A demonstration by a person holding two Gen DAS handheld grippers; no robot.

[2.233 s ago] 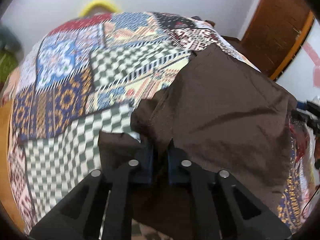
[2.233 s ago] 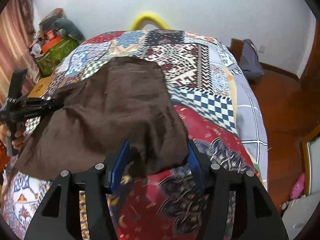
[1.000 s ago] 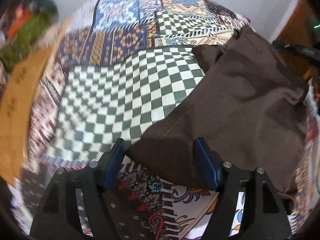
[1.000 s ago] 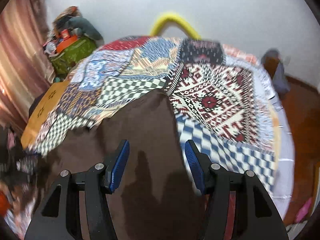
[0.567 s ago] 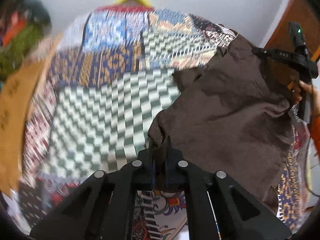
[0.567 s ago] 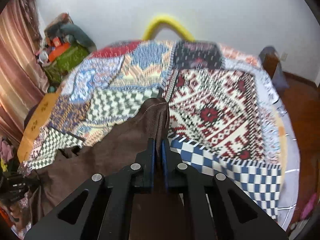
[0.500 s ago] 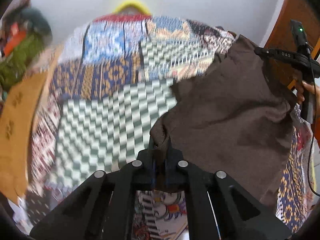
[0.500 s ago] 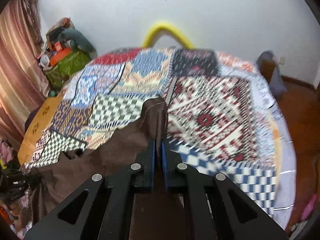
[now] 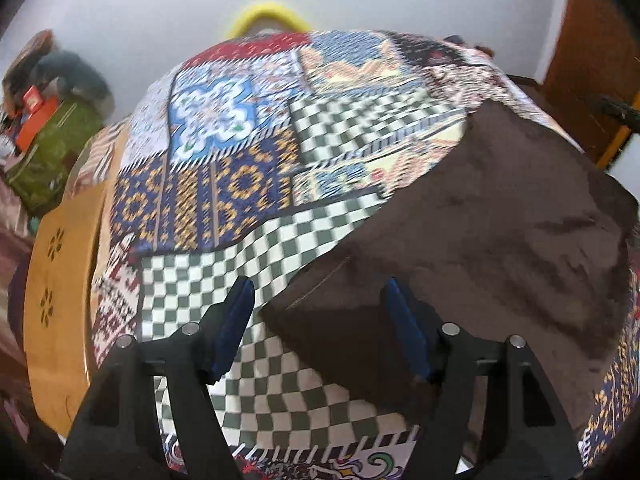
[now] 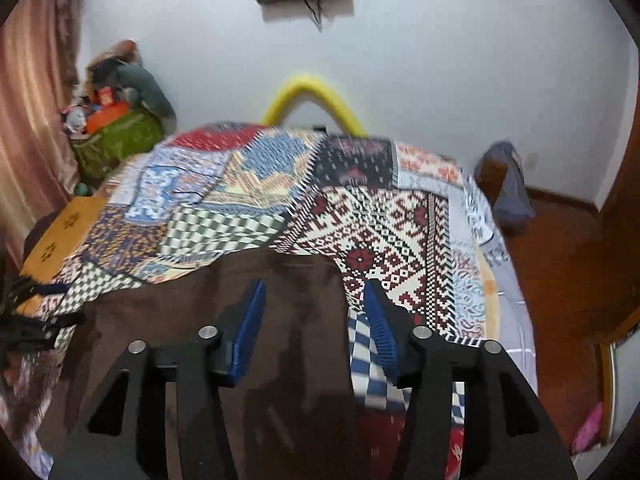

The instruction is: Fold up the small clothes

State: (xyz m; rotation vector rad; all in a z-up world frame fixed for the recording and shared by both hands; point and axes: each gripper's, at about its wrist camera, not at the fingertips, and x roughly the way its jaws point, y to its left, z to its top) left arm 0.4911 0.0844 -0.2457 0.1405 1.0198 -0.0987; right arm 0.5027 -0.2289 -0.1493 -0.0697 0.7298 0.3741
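A dark brown garment [image 9: 500, 240] lies spread flat on the patchwork bedspread [image 9: 224, 184]. My left gripper [image 9: 320, 320] is open, its blue pads either side of the garment's near left corner, holding nothing. In the right wrist view the garment [image 10: 192, 320] fills the lower left. My right gripper [image 10: 314, 320] is open over its far right corner and holds nothing. The left gripper shows at the left edge of the right wrist view [image 10: 24, 320].
A yellow curved headboard [image 10: 312, 92] stands against the white wall. A green bag with clutter [image 10: 116, 136] sits at the left by a curtain. An orange wooden bed edge [image 9: 60, 300] runs along the left. The wooden floor [image 10: 560, 260] and a draped chair are at the right.
Half a second ago both grippers were shut on the garment's corners and held them up. Now both have opened and the garment lies flat on the bedspread.
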